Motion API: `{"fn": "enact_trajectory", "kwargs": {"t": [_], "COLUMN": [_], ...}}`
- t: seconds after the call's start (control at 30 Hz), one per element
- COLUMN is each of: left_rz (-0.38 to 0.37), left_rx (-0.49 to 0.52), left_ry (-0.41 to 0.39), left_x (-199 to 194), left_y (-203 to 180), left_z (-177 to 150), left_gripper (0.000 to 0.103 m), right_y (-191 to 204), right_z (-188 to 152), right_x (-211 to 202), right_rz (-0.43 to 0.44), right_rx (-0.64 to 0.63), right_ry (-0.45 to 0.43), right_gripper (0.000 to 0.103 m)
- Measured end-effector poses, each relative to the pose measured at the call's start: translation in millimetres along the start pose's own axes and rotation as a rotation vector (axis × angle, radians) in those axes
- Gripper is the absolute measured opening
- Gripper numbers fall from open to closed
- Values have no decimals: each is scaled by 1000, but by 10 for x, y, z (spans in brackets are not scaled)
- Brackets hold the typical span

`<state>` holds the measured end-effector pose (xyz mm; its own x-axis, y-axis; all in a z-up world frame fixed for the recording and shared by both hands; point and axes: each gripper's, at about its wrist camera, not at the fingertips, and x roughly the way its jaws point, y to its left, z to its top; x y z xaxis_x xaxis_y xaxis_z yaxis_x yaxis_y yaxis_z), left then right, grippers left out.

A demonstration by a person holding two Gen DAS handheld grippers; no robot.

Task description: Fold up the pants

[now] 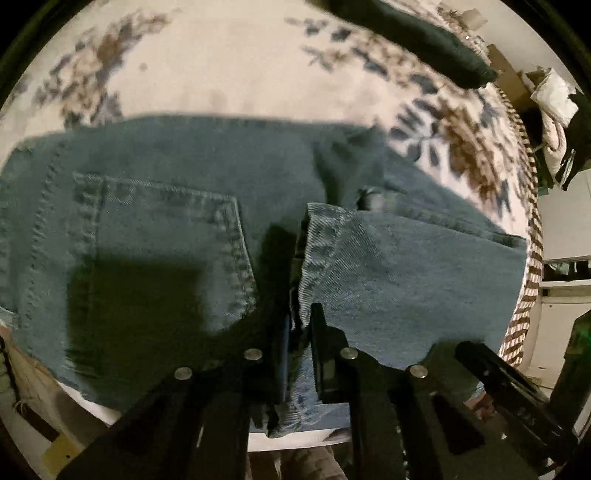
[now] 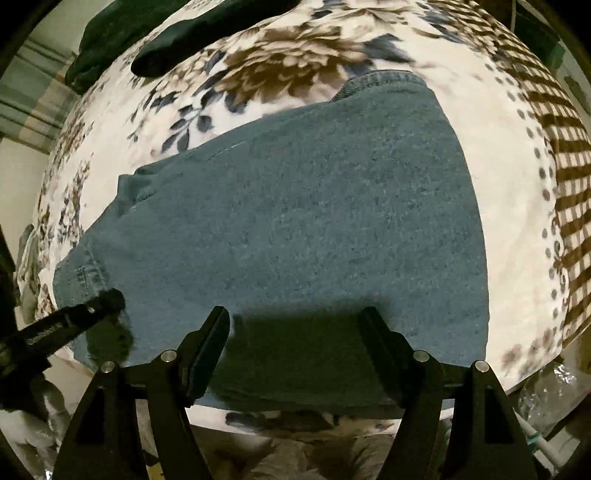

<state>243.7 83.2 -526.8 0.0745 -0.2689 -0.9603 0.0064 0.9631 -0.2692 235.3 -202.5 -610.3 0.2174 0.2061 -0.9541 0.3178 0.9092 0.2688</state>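
**Ana:** Left claw (image 1: pixel 300 317) is pinched nearly shut on the hem edge of the jeans (image 1: pixel 229 206), which lie spread on the floral blanket (image 1: pixel 221 66) of the bed. The hem (image 1: pixel 314 258) stands up between its fingers, near the back pocket (image 1: pixel 166 236).

**Ben:** And the right claw (image 2: pixel 297 317)?

**Ana:** Jaws wide, nothing between them. It hangs over the flat denim of the jeans (image 2: pixel 295 192), close to the near edge of the bed, with only its shadow on the cloth.

**Ben:** So how should the fold go?

**Ana:** My reading: the leg end is being carried toward the waist. Keep the hem pinched through both layers, lift just enough to clear the cloth below, and lay it square to the pocket seam. I'd have the right claw pin or grip the matching corner so the fold line stays straight rather than skewed.

**Ben:** What does each camera add?

**Ana:** The left wrist view alone shows the pocket, the stitching and the grip itself. The right wrist view alone shows the long plain leg running to its far hem (image 2: pixel 384 79), the checked border (image 2: pixel 565 177) at the right, and the other claw's finger (image 2: pixel 99 302) coming in from the left. A dark garment (image 2: pixel 192 26) lies at the far side.
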Motion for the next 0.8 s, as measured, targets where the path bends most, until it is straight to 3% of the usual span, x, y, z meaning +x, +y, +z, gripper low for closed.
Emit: {"fn": "enact_trajectory", "kwargs": {"t": [0.07, 0.13, 0.27, 0.3, 0.33, 0.57, 0.8], "left_rz": [35, 65, 160, 170, 182, 235, 202], "left_rx": [0, 18, 101, 109, 112, 112, 33], "left_ry": [6, 3, -88, -105, -116, -228, -229], "left_x": [44, 49, -138, -199, -250, -713, -931], "left_y": [-17, -100, -314, -339, -356, -335, -80], "left_z": [-11, -15, -62, -78, -90, -177, -162], "left_gripper": [13, 18, 43, 58, 64, 72, 84], "right_y": [30, 67, 111, 119, 131, 329, 776], "right_z": [12, 13, -17, -31, -51, -149, -147], "right_x": [33, 61, 72, 65, 48, -192, -464], "right_rz": [-50, -109, -178, -185, -190, -230, -219], "right_rx": [-16, -43, -71, -74, -75, -110, -176], "right_ry": [19, 16, -12, -22, -33, -101, -162], "right_gripper": [78, 92, 97, 99, 99, 101, 102]}}
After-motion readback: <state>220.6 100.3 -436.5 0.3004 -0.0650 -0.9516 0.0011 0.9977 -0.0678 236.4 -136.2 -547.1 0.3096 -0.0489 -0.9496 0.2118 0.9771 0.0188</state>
